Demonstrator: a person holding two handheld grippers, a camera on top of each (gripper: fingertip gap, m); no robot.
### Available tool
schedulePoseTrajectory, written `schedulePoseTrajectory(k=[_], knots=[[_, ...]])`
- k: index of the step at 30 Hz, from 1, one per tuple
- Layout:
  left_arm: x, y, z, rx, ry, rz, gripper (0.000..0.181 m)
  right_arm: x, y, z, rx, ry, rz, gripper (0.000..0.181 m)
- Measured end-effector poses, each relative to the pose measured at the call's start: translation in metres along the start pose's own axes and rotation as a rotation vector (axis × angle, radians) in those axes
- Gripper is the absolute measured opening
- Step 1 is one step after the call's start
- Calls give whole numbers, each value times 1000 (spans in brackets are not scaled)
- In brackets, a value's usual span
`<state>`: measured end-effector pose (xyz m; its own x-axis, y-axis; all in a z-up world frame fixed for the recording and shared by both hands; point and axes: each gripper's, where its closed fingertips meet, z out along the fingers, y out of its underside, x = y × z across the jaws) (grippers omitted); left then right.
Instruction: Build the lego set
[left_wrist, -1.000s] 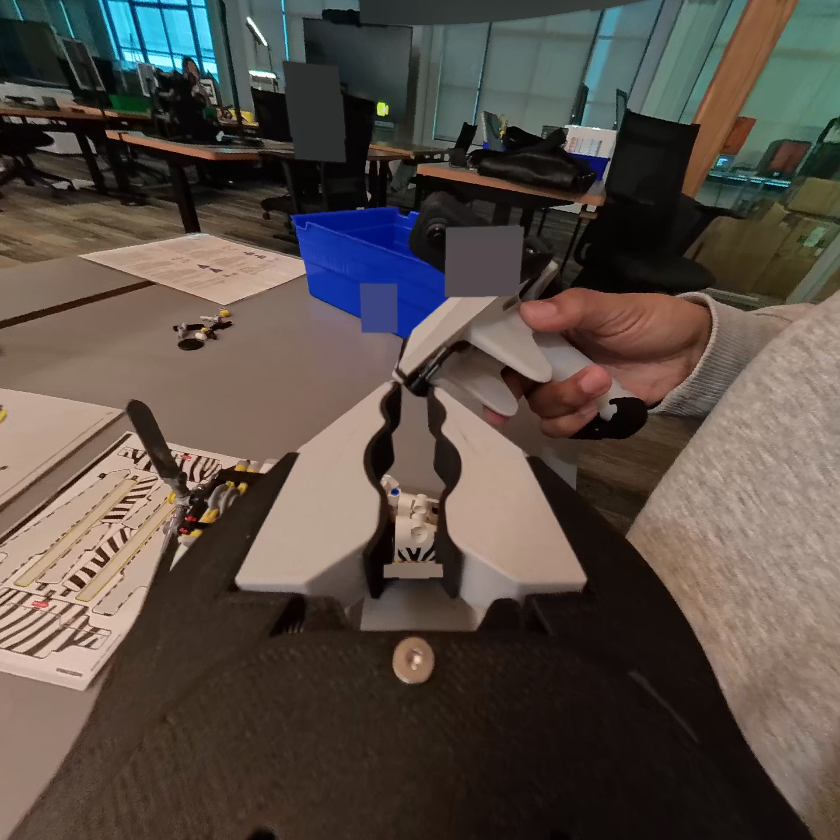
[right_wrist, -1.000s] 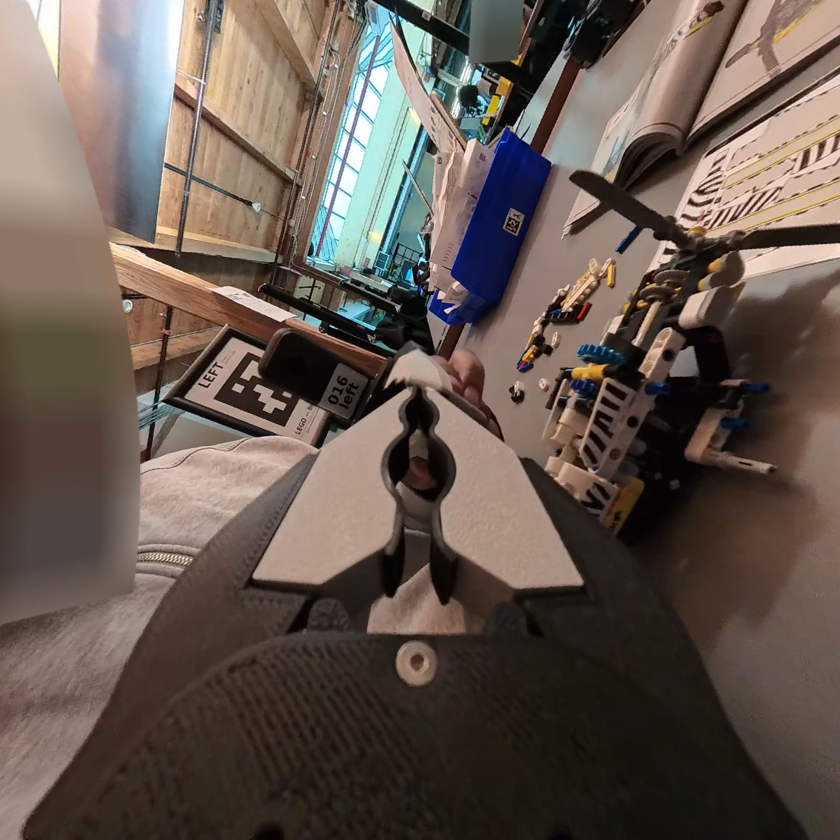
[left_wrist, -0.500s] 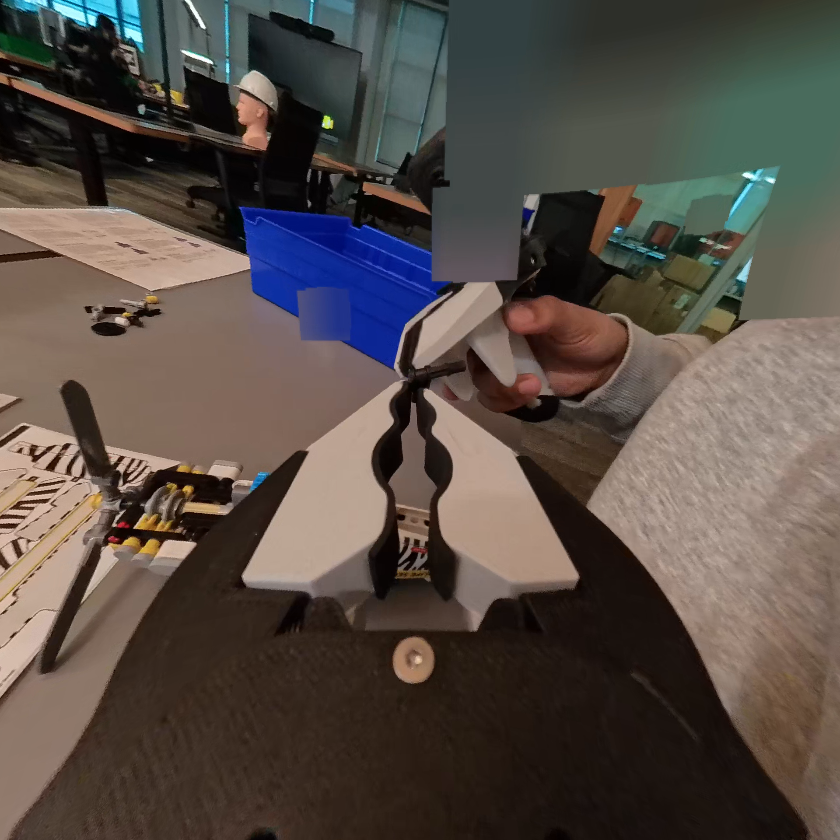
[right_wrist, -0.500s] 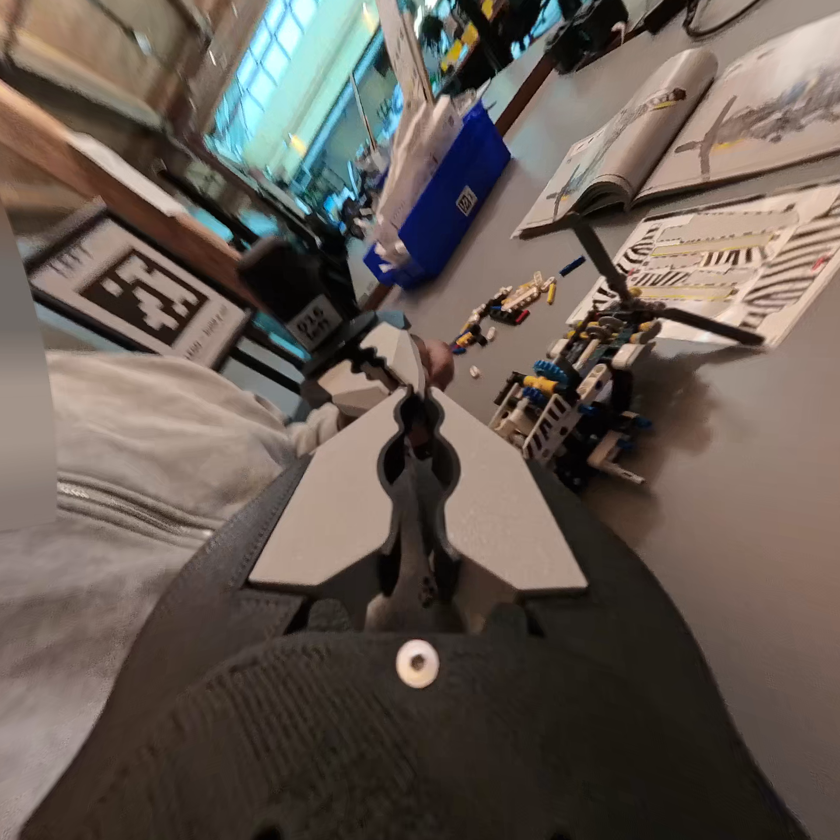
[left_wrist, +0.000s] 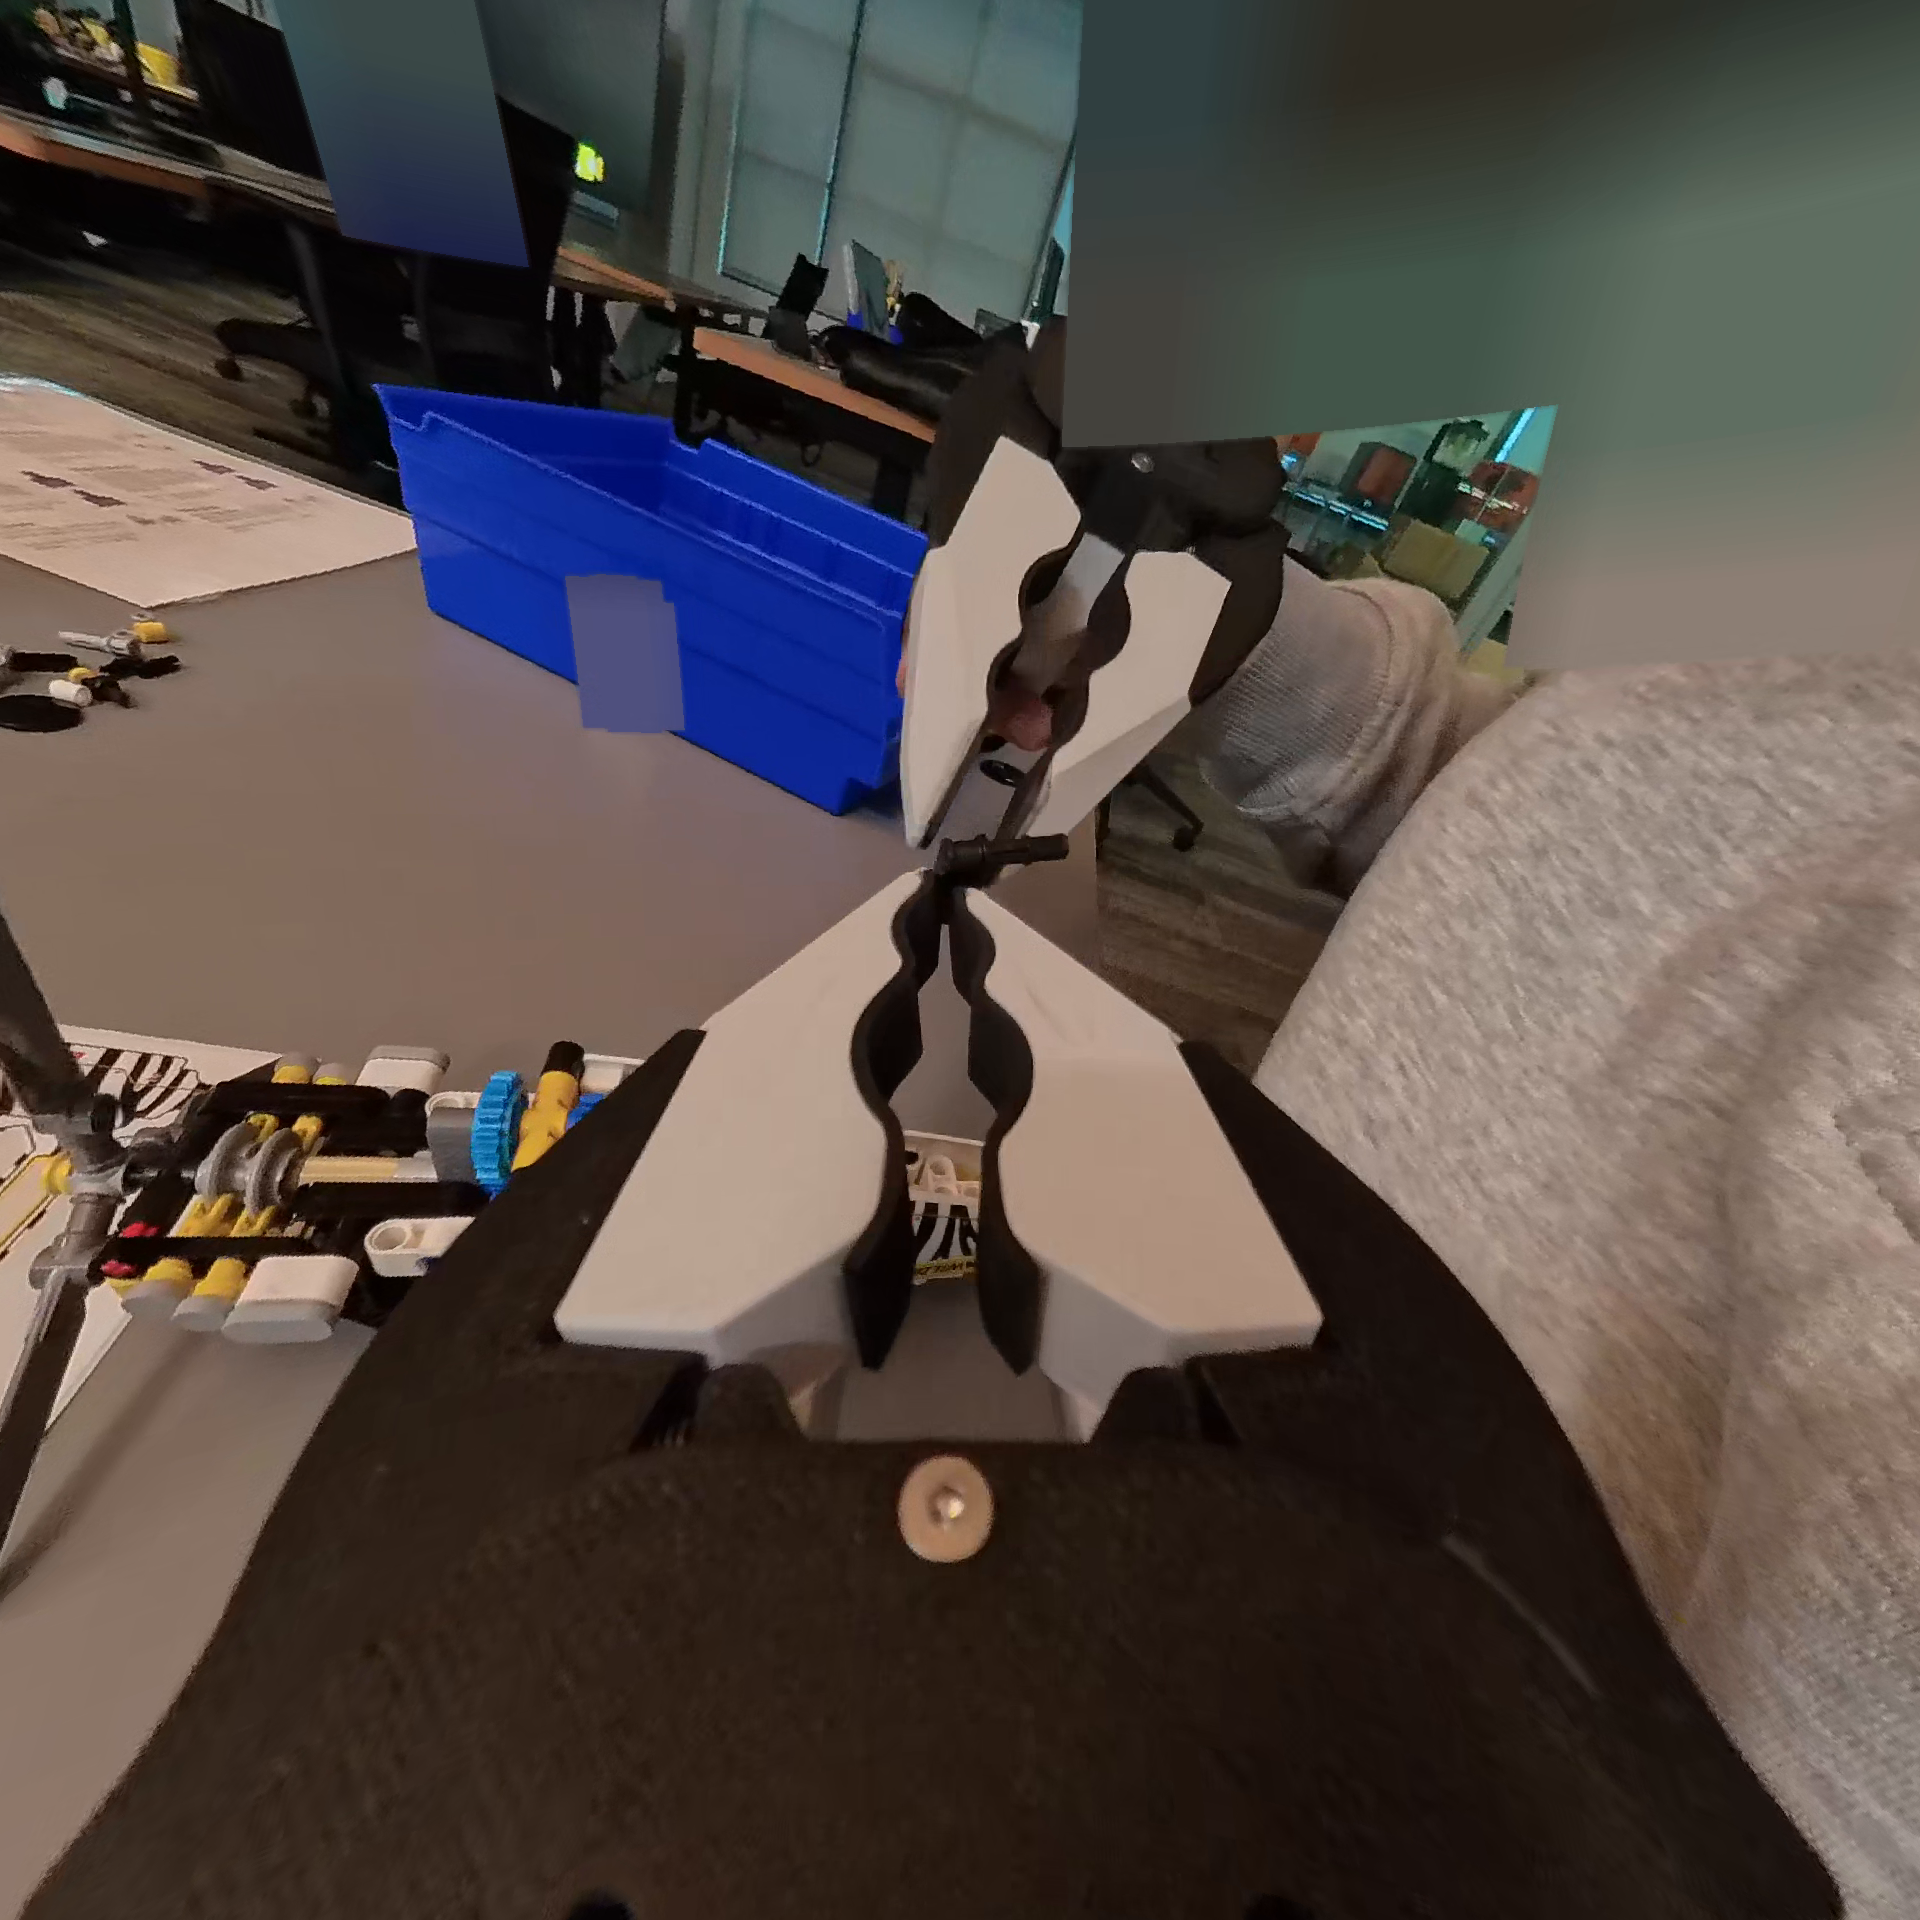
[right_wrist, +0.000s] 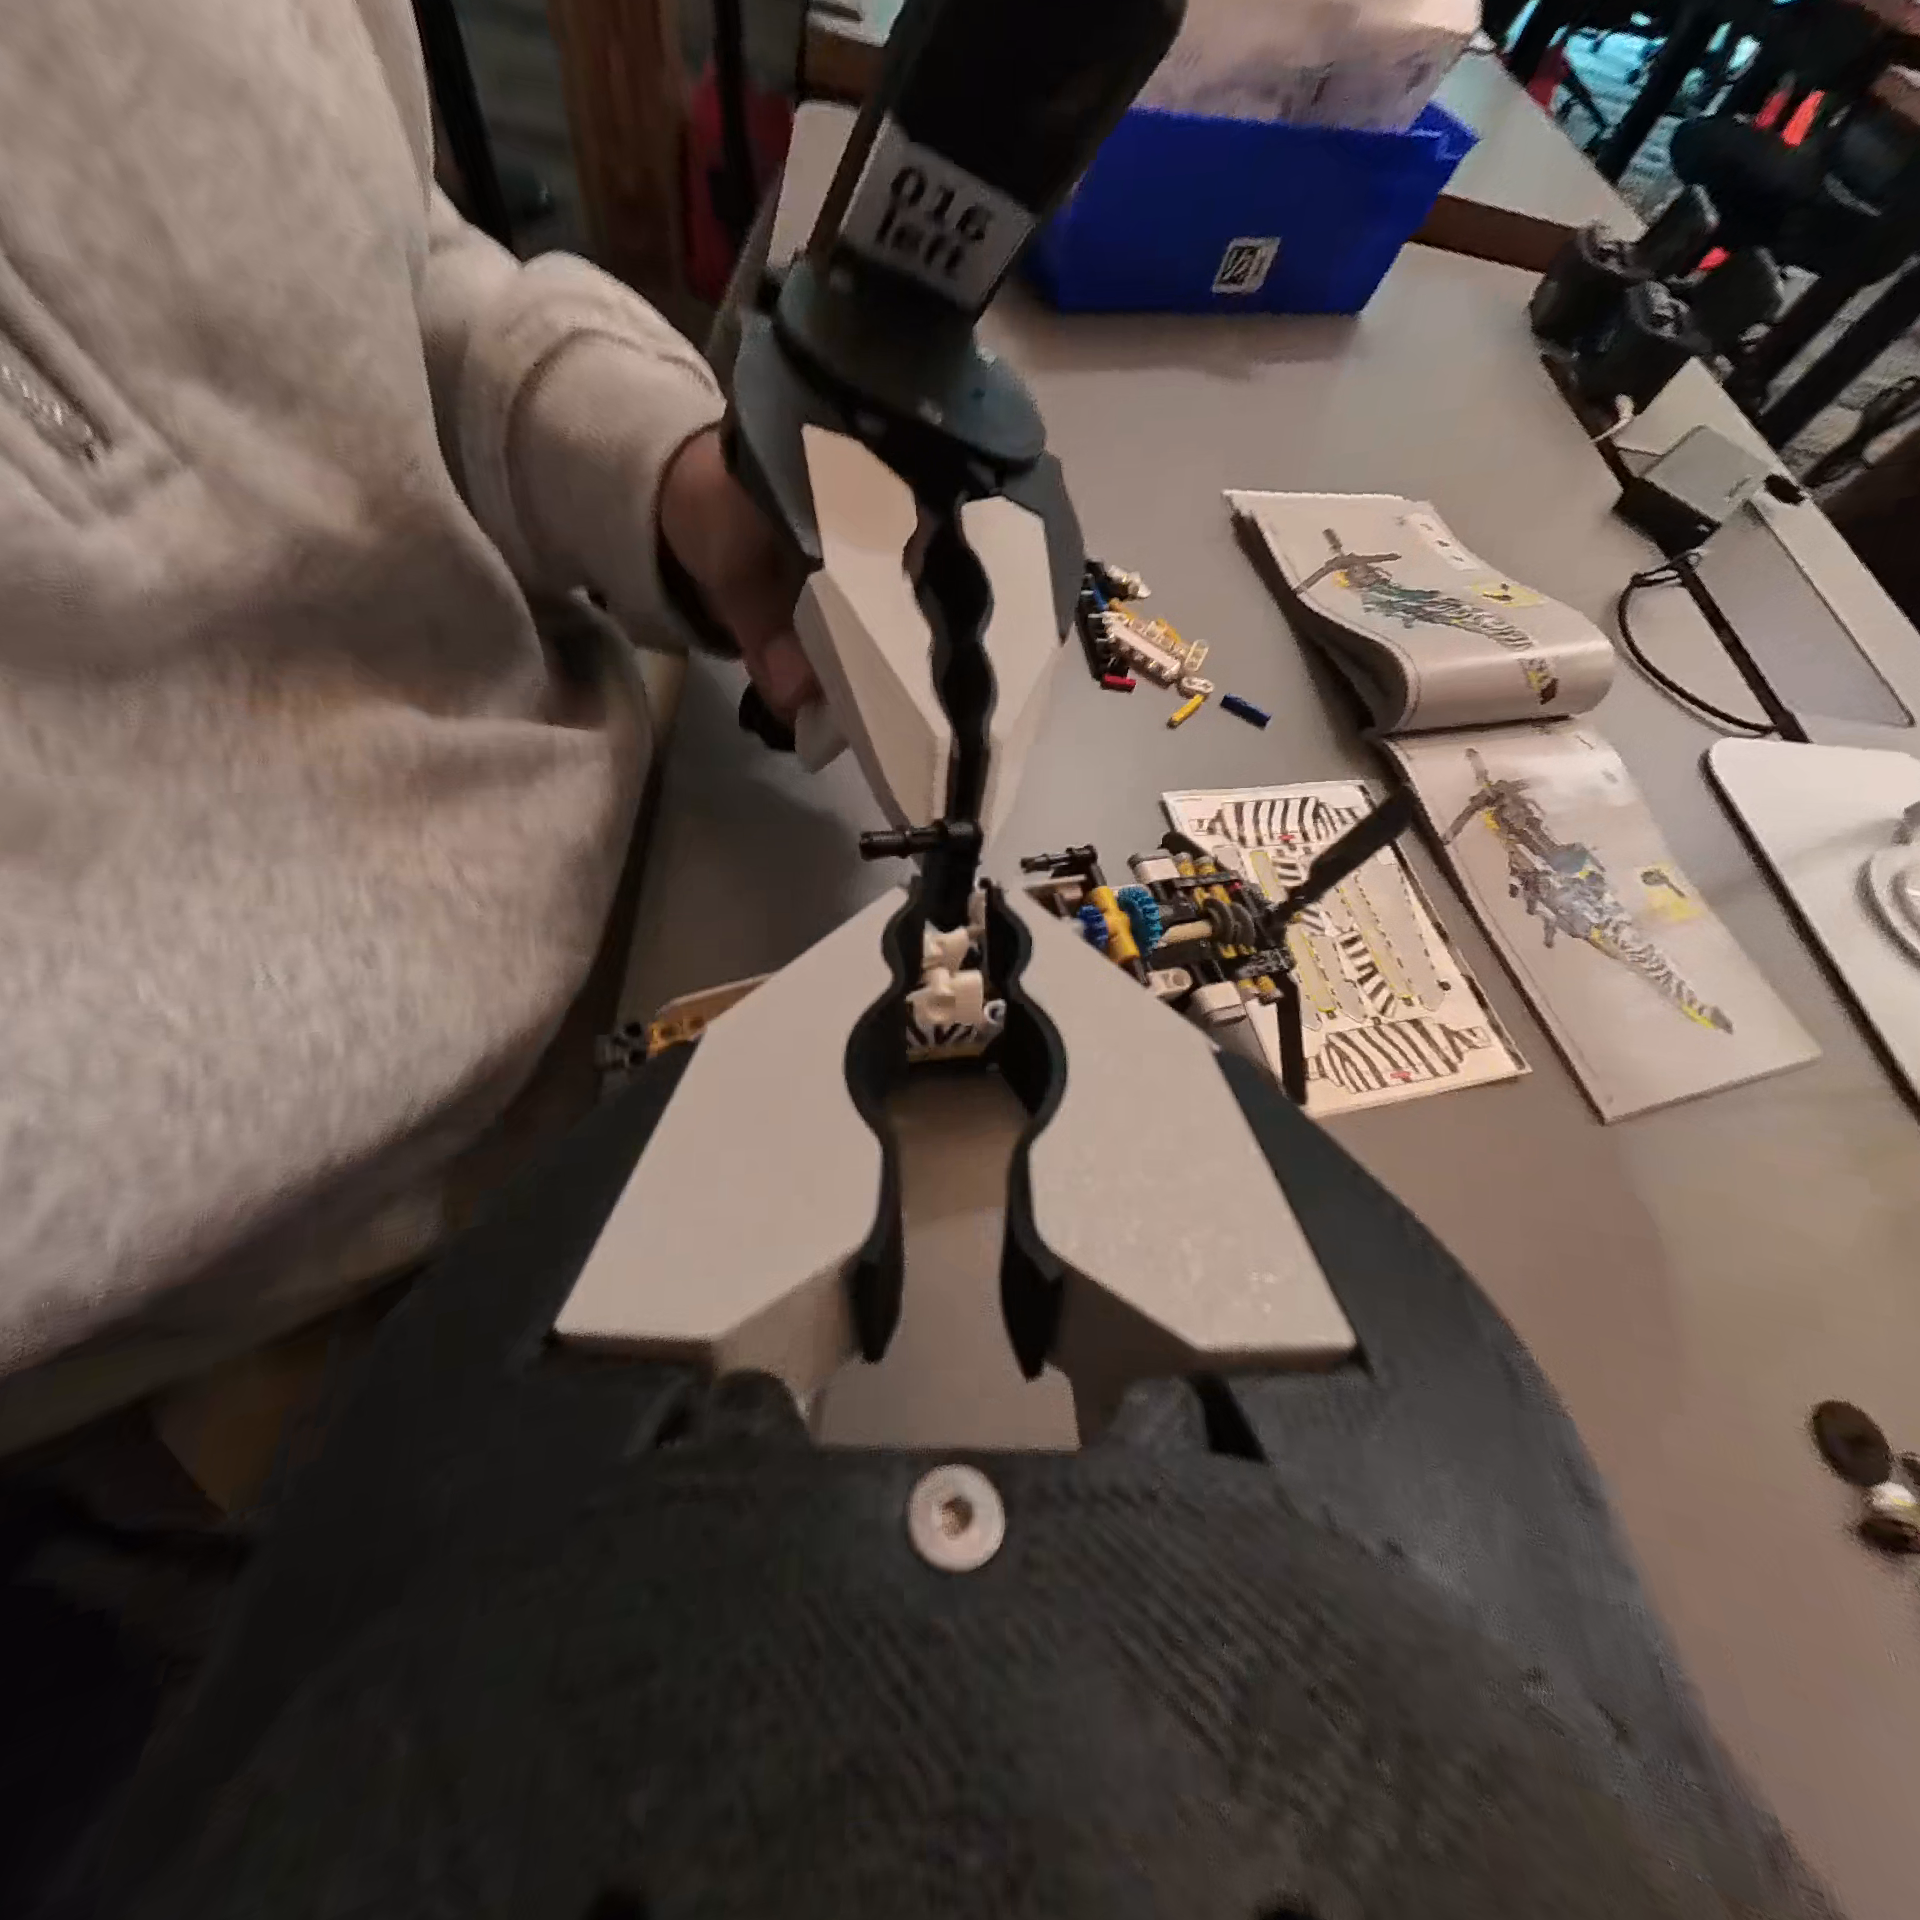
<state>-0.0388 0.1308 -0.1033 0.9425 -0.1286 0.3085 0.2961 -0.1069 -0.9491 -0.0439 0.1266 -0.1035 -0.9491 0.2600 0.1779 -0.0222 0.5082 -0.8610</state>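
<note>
Tools now tip-to-tip — slim black pin

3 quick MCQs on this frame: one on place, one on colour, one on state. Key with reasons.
1. Where is the black pin?
A. lying on the table
B. inside the blue bin
C. in the air where both grippers' tips meet

2. What colour is the gear on the lego model?
A. red
B. blue
C. green

3. What state is the instruction booklet in?
A. open
B. closed
C. rolled up

Key:
1 C: the black pin sits above the table, between the tips of the left gripper and the right gripper.
2 B: the gear on the lego model is bright blue.
3 A: the instruction booklet lies with its pages spread.
</note>
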Motion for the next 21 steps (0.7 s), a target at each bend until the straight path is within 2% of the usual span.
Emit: schedulePoseTrajectory(k=[6, 10, 12, 13, 15, 21], knots=[[3, 7, 3, -50, 14, 23, 0, -7, 3, 4, 4, -75, -12, 8], [-3, 7, 4, -52, -24, 29, 0, -3, 5, 5, 29, -63, 15, 6], [-9, 1, 3, -9, -52, 1, 9, 4, -1, 2, 103, -32, 61, 6], [-9, 0, 3, 4, -45, -21, 19, 8, -7, 0, 167, -15, 100, 6], [-8, 0, 5, 5, -26, -54, 24, 12, -21, -4, 311, -10, 191, 6], [-7, -12, 6, 59, -50, 34, 3, 16, -24, -3, 489, 10, 337, 5]])
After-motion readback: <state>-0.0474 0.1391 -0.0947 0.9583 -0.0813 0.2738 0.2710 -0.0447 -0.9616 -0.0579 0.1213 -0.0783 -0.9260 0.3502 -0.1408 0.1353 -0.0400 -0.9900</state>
